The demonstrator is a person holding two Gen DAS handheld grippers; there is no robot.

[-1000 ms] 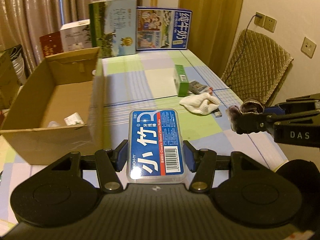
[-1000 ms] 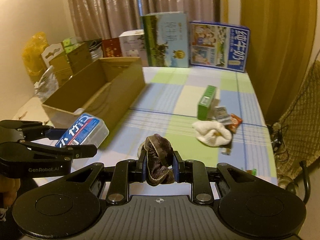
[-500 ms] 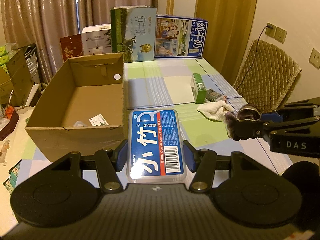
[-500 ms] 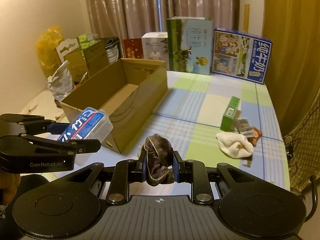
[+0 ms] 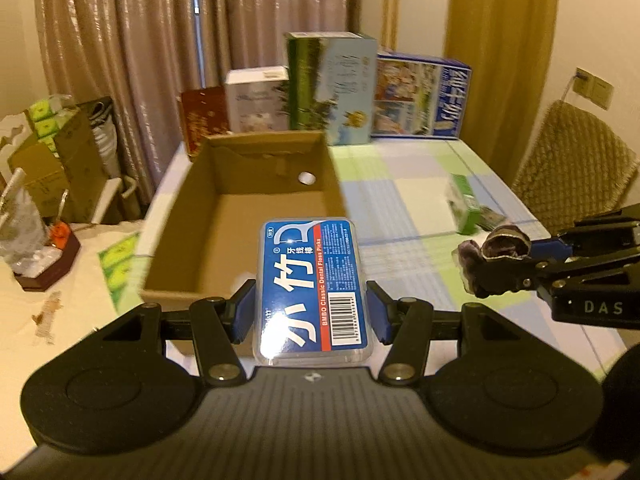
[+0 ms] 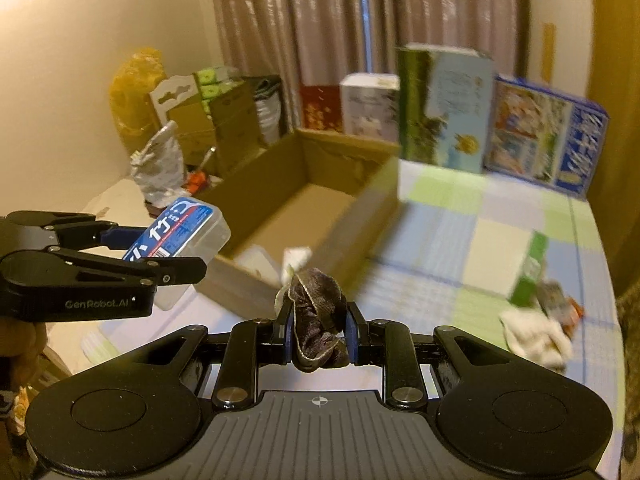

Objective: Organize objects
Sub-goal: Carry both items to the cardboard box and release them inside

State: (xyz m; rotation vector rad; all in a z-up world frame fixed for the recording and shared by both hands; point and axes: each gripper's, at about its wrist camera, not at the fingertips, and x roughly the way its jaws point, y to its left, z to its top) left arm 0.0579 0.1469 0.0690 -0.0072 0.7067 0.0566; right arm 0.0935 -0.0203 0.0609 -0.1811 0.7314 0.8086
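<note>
Pointing lengthwise toward the cardboard box [image 5: 256, 200], floss-pick case [image 5: 314, 288].

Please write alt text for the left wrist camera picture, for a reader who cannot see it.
The left gripper grips a blue box of dental floss picks in front of an open cardboard box on a checked tablecloth. At the right edge, the right gripper is shut on a dark crumpled cloth.
</note>
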